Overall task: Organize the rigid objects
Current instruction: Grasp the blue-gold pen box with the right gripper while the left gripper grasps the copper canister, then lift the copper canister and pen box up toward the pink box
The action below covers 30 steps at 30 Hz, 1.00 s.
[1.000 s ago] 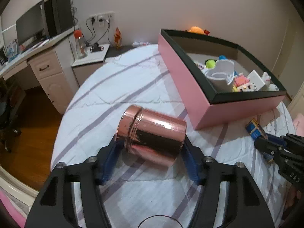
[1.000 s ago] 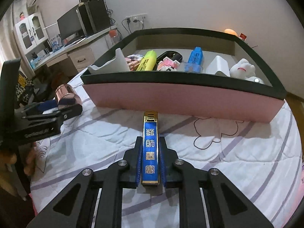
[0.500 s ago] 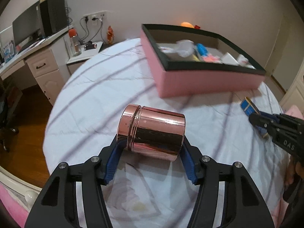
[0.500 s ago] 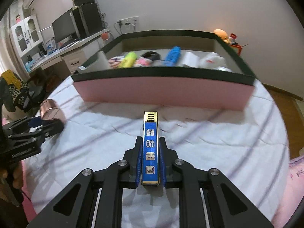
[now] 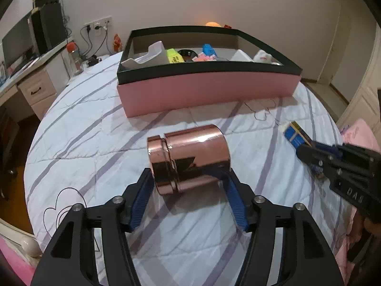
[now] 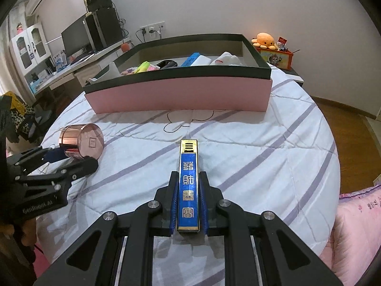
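low in the centre of the left wrist view, the left tool (image 5: 188, 186) clasps a rose-gold canister (image 5: 188, 158) lying on its side, one blue pad at the lid end on the left and the other at the base on the right, above a white bedspread with lilac stripes (image 5: 83, 131). beyond it, across the upper middle of the frame, a pink box with a dark rim (image 5: 207, 88) sits on the bed, holding a white holder, a yellow highlighter, a blue item and other small things. at the right edge the right tool (image 5: 309, 153) comes in, gripping a blue and gold lighter (image 5: 295, 134) whose free end points toward the upper left. a desk with a monitor (image 5: 16, 40) stands at the upper left.

at the bottom centre of the right wrist view, the right tool (image 6: 188, 190) is clamped on the lighter (image 6: 188, 186), which runs straight up the frame with its gold head above the bedspread (image 6: 262, 147). the pink box (image 6: 181, 93) lies across the upper middle, well apart from the lighter's tip. at the left edge the left tool (image 6: 71, 157) holds the canister (image 6: 82, 140), its flat base facing the camera. an orange plush octopus (image 6: 264, 40) sits on a box at the upper right.
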Each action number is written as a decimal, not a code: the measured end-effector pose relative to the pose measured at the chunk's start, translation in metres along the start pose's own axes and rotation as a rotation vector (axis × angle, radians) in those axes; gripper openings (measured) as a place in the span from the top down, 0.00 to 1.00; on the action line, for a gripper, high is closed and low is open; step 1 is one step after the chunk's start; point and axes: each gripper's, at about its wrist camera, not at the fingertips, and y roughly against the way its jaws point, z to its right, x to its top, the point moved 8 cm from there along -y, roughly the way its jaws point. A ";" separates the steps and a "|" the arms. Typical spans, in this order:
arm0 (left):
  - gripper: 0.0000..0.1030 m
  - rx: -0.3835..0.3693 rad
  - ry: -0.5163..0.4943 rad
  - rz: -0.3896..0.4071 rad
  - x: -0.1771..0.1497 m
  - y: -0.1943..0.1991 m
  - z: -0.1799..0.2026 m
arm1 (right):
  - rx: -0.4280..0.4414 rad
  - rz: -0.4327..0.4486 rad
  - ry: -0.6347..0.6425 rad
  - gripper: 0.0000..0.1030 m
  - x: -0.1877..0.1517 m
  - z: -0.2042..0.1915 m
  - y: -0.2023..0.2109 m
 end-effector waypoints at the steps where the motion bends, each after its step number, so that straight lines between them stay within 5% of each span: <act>1: 0.31 -0.001 0.017 0.005 0.002 0.000 -0.001 | 0.000 0.003 0.001 0.85 0.000 -0.002 0.000; 3: 0.22 0.005 0.029 0.007 0.005 -0.003 -0.001 | 0.002 0.009 0.002 0.85 0.001 -0.002 -0.002; 10: 0.16 0.045 0.050 -0.005 0.008 -0.014 -0.006 | 0.001 0.020 0.005 0.84 0.008 -0.005 -0.011; 15: 0.46 0.064 0.028 0.025 0.009 -0.013 -0.007 | -0.013 0.027 0.034 0.84 0.008 -0.007 -0.012; 30: 0.47 -0.015 0.011 0.049 0.000 0.015 -0.007 | 0.069 0.047 0.002 0.85 0.007 -0.013 0.001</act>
